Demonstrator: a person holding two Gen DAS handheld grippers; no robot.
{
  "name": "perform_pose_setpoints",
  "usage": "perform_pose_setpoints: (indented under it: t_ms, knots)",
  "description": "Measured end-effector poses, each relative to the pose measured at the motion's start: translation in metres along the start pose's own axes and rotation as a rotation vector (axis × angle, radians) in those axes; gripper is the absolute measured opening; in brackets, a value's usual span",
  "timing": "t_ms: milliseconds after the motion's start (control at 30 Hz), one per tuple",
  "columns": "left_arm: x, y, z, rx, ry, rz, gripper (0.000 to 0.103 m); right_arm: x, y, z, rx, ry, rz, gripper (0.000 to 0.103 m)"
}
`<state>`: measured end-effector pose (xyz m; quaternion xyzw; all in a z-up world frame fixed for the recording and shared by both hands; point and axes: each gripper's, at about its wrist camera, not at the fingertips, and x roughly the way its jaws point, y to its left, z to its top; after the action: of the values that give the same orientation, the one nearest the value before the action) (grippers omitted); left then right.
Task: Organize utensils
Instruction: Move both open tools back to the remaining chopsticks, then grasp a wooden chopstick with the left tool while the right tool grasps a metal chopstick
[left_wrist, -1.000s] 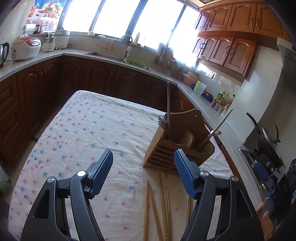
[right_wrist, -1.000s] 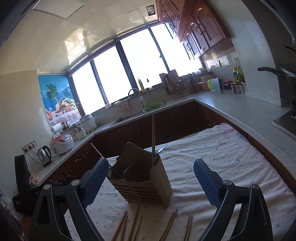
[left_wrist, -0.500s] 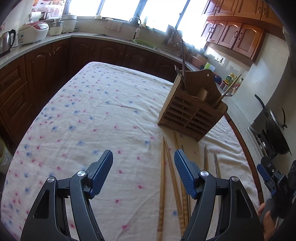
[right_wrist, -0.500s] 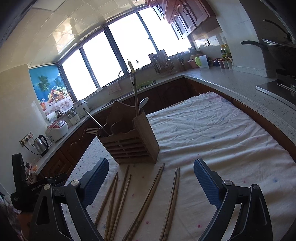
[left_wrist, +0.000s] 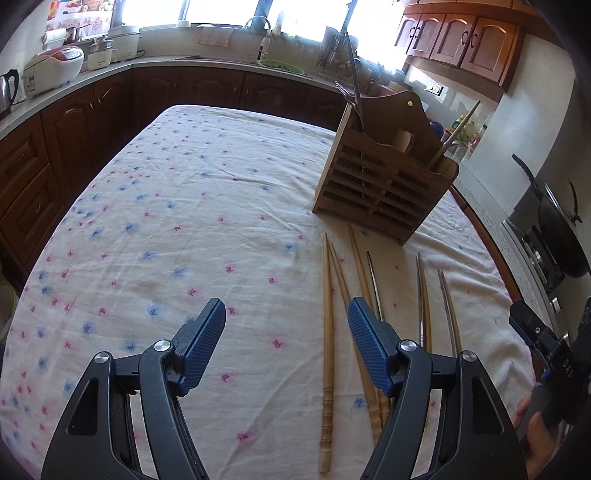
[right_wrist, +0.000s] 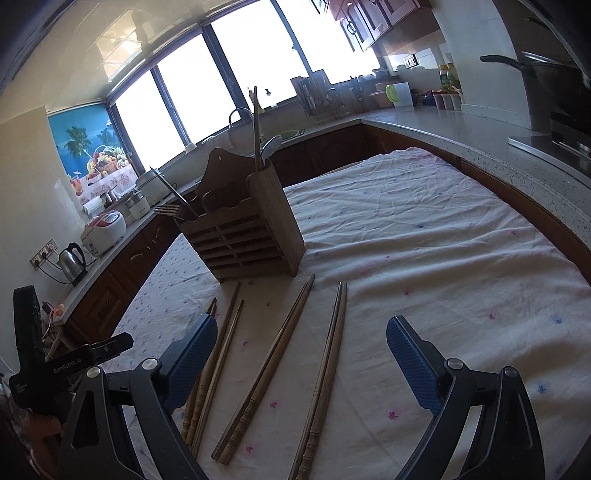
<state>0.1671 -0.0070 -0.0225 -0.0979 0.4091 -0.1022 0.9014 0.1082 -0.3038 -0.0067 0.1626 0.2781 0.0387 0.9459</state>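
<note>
A slatted wooden utensil holder (left_wrist: 384, 184) stands on the floral tablecloth (left_wrist: 166, 229) and shows in the right wrist view too (right_wrist: 243, 236). It holds a fork, a spoon and tall sticks. Several wooden chopsticks (left_wrist: 327, 332) lie in pairs on the cloth in front of it, also in the right wrist view (right_wrist: 325, 369). My left gripper (left_wrist: 286, 347) is open and empty, just left of the leftmost chopsticks. My right gripper (right_wrist: 299, 369) is open and empty, low over the chopstick pairs.
Kitchen counters with dark cabinets wrap around the table. A rice cooker (left_wrist: 53, 70) and kettle (right_wrist: 72, 260) stand at the left, a sink at the back. A wok (left_wrist: 557, 229) on the stove is at the right.
Both grippers have pulled back and tilted down toward the table. The holder now looks farther off and more of the chopsticks show in front of the fingers.
</note>
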Motion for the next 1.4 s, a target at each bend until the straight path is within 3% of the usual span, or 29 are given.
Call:
perform_pose_setpoints:
  t_ms: [267, 367, 533, 633, 800, 933, 1400]
  knots:
    - [0.013, -0.010, -0.002, 0.053, 0.030, 0.044, 0.070, 0.008, 0.000, -0.003, -0.016, 0.023, -0.009, 0.091]
    - [0.021, -0.014, -0.001, 0.070, 0.053, 0.047, 0.070, 0.014, 0.003, -0.003, -0.035, 0.041, -0.013, 0.078]
    - [0.036, -0.021, 0.003, 0.112, 0.096, 0.056, 0.070, 0.031, 0.007, 0.001, -0.059, 0.091, -0.021, 0.045]
    - [0.048, -0.025, 0.005, 0.137, 0.123, 0.066, 0.061, 0.045, 0.007, 0.004, -0.070, 0.130, -0.033, 0.030]
    - [0.071, -0.028, 0.005, 0.157, 0.184, 0.067, 0.047, 0.072, 0.004, 0.006, -0.082, 0.206, -0.052, 0.024]
    - [0.078, -0.035, 0.007, 0.199, 0.183, 0.072, 0.047, 0.091, -0.001, 0.003, -0.083, 0.264, -0.072, 0.021]
    - [0.116, -0.058, 0.035, 0.308, 0.166, 0.098, 0.042, 0.131, -0.004, 0.025, -0.133, 0.295, -0.112, 0.019]
